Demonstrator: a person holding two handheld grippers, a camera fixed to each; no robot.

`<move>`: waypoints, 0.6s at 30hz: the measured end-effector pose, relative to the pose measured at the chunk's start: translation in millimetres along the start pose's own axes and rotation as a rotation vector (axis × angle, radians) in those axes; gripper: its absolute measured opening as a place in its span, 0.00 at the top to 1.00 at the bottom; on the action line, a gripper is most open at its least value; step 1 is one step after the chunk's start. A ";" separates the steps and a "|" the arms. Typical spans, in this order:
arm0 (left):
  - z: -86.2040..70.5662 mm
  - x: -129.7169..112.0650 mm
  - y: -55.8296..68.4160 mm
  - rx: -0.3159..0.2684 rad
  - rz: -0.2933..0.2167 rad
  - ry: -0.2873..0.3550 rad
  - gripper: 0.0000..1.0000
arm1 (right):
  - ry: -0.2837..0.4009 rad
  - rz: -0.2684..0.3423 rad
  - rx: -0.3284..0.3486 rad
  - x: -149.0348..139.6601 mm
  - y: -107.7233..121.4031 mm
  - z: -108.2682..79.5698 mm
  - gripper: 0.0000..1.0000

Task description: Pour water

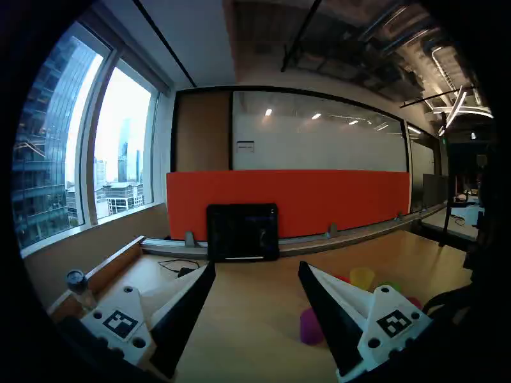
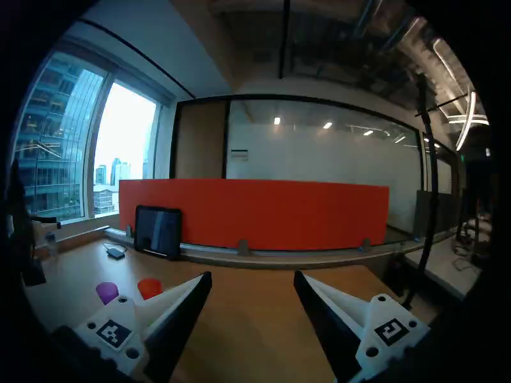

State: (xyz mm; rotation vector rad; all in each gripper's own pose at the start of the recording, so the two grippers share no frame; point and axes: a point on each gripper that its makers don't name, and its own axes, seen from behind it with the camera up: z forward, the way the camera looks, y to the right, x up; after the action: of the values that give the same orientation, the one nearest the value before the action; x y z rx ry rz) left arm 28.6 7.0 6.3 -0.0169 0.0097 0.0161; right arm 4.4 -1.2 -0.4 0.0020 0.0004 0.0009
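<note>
The left gripper (image 1: 255,265) is held flat and level above the wooden desk (image 1: 255,319). It points straight ahead at the orange wall (image 1: 287,201) and the dark tablet (image 1: 243,231) leaning on it. Its two fingers are spread wide apart and there is nothing between them. The right gripper (image 2: 252,276) is held the same way, also spread wide with nothing in it, and it touches nothing. The water bottle (image 1: 78,286) has a dark cap and stands straight up, so its long side runs up and down. It sits at the far edge of the desk by the window, at about 8 o'clock from the left gripper, just past its left finger. A purple cup (image 1: 311,325) sits low at about 5 o'clock, close to the other finger, and a yellow cup (image 1: 362,277) stands a bit farther back at 3 o'clock. In the right gripper view the purple cup and a red cup (image 2: 149,287) sit side by side at about 9 o'clock, near its left finger. So the cups seem to lie between the two grippers, and the bottle is off to the left side. I think the left gripper is the closer one to the bottle. It would need to turn left toward 8 o'clock and come at the bottle from the side.
</note>
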 end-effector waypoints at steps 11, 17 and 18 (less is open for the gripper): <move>6.8 75.8 8.6 -0.039 0.047 0.039 0.03 | 0.010 0.006 0.032 55.8 -11.5 -1.9 0.01; 8.9 89.6 16.9 -0.079 0.012 0.027 0.03 | 0.017 0.007 0.049 74.3 -16.6 -2.0 0.01; 9.5 88.2 18.4 -0.087 0.009 0.022 0.03 | 0.016 0.008 0.054 74.3 -17.4 -2.0 0.01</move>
State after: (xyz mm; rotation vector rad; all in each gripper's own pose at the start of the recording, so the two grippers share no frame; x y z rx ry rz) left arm 116.6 27.0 14.6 -0.1037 0.0314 0.0255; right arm 78.7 -18.5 -2.4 0.0555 0.0167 0.0088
